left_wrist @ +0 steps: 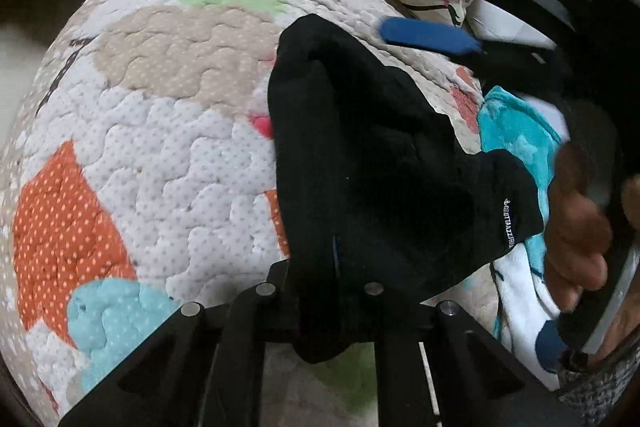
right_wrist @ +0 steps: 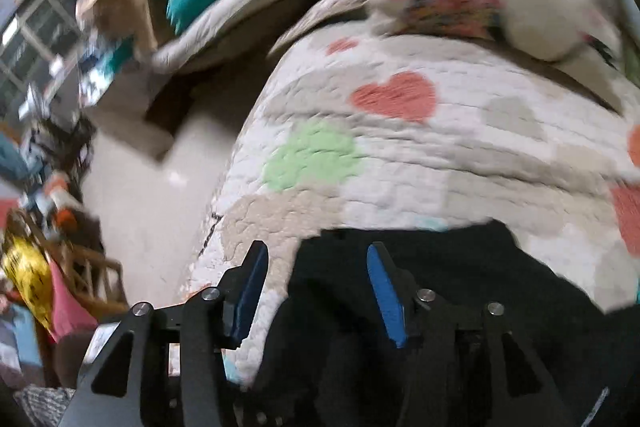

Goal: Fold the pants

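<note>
— Little of the folding is looking done: the black pants (left_wrist: 384, 163) are lying in a loose, rumpled heap on the patchwork quilt (left_wrist: 160, 131), with no flat, squared fold showing.

— Which tool is holding them?

— The left gripper (left_wrist: 334, 279) is pinching the cloth, its jaws closed on a bunched edge that is draping over them. The right gripper (right_wrist: 316, 291) is hovering with its jaws spread wide and nothing between the blue pads (right_wrist: 384, 291), black fabric lying just under it.

— So what is remaining?

— Judging from this, nearly everything: spreading the pants flat, laying leg over leg, then folding them down.
</note>
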The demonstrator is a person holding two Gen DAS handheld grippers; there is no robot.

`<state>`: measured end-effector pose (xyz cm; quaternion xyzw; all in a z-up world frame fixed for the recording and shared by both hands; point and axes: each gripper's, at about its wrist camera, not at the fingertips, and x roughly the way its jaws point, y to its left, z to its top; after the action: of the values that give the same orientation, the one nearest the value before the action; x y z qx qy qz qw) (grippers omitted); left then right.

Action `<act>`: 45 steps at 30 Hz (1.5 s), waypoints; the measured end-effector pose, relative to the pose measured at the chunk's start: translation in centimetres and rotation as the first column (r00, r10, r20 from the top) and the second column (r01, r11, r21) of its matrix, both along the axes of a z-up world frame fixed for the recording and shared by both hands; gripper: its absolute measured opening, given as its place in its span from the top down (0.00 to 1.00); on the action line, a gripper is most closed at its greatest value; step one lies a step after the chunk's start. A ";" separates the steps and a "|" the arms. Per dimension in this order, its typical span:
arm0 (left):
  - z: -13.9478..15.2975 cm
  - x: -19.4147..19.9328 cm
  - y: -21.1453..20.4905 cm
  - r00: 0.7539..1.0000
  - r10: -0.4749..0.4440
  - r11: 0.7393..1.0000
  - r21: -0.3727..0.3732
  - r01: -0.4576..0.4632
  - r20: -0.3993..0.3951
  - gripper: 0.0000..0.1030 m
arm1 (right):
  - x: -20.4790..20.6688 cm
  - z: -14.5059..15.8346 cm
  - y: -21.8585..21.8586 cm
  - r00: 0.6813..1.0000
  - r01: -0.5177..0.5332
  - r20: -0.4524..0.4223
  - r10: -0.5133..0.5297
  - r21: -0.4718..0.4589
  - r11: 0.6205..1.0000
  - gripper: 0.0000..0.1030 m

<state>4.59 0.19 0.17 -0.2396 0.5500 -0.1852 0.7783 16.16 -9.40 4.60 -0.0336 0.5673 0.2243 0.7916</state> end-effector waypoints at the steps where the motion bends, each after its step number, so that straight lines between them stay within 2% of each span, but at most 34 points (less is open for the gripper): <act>1: 0.0 0.0 0.0 1.000 0.004 1.000 0.005 -0.004 -0.001 0.89 | 0.3 -0.7 1.2 0.999 -0.030 -0.012 0.029 -0.043 0.999 0.37; 4: 0.0 -0.4 0.4 1.000 0.008 1.000 0.003 -0.008 -0.010 0.89 | 0.7 -3.3 3.6 0.996 -0.089 -0.036 0.083 -0.208 0.974 0.38; 5: 0.0 -0.4 0.6 1.000 0.011 1.000 0.000 -0.011 -0.015 0.89 | 0.7 -4.5 4.0 0.994 -0.107 -0.053 0.096 -0.282 0.953 0.47; 6: 0.0 -0.5 0.7 1.000 0.018 1.000 0.002 -0.018 -0.018 0.89 | 0.8 -5.4 4.2 0.993 -0.114 -0.072 0.095 -0.326 0.939 0.82; 7: -0.1 -0.5 1.1 0.999 0.022 1.000 0.003 -0.022 -0.025 0.89 | 0.9 -6.0 4.1 0.991 -0.118 -0.101 0.089 -0.328 0.937 0.85; 10: 0.0 -0.9 3.0 0.998 0.051 0.999 -0.008 -0.052 -0.042 0.89 | 0.8 -5.3 4.2 0.994 -0.089 -0.079 0.071 -0.263 0.961 0.88; 17: -0.1 -2.0 9.4 0.982 0.162 0.985 -0.043 -0.167 -0.094 0.90 | 0.4 -5.2 8.8 0.987 -0.145 -0.090 0.129 -0.191 0.971 0.88; 20: -0.1 -2.9 12.2 0.968 0.226 0.974 -0.004 -0.228 -0.109 0.87 | 0.0 -5.6 11.9 0.981 -0.178 -0.106 0.162 -0.168 0.970 0.87; 21: -0.1 -3.1 12.6 0.964 0.240 0.971 0.009 -0.241 -0.115 0.85 | 0.2 -5.8 12.6 0.980 -0.178 -0.114 0.162 -0.149 0.973 0.81; 22: -0.2 -3.4 13.2 0.956 0.263 0.965 0.028 -0.261 -0.128 0.80 | 0.3 -6.0 13.2 0.981 -0.171 -0.117 0.156 -0.135 0.976 0.69; 23: -0.4 -3.7 13.9 0.947 0.288 0.958 0.045 -0.284 -0.144 0.79 | 0.6 -6.0 13.6 0.984 -0.156 -0.110 0.142 -0.128 0.979 0.60; 24: -0.6 -4.0 14.6 0.938 0.310 0.951 0.043 -0.307 -0.158 0.79 | 0.8 -5.8 13.6 0.986 -0.146 -0.096 0.135 -0.118 0.982 0.45; 27: -0.3 -4.4 15.6 0.930 0.325 0.945 0.016 -0.328 -0.170 0.79 | 1.9 -3.8 12.1 0.996 -0.089 0.000 0.090 -0.108 0.990 0.42; 31: 1.2 -5.1 17.6 0.928 0.356 0.933 -0.010 -0.359 -0.110 0.79 | 2.1 0.4 5.8 0.994 0.042 0.102 -0.032 -0.104 0.994 0.42; 35: 2.6 -4.2 16.3 0.929 0.363 0.931 -0.014 -0.365 -0.070 0.78 | -0.4 2.4 1.6 0.988 0.099 0.126 -0.089 -0.081 0.992 0.42; 37: 2.8 -2.3 14.3 0.936 0.347 0.938 -0.001 -0.347 -0.062 0.77 | -2.3 2.1 0.3 0.988 0.111 0.112 -0.103 -0.068 0.992 0.41; 40: 2.2 -1.9 12.3 0.945 0.323 0.946 0.036 -0.321 -0.049 0.76 | -5.4 0.0 -1.3 0.990 0.125 0.077 -0.122 -0.041 0.991 0.41; 45: 2.0 -1.6 11.9 0.948 0.317 0.946 0.079 -0.313 -0.034 0.74 | -8.6 -3.5 -2.1 0.986 0.163 0.017 -0.163 0.011 0.987 0.41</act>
<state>2.95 12.13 2.20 -0.3000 0.5289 -0.0327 0.7932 7.58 -11.49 1.14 0.0145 0.5602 0.1612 0.8124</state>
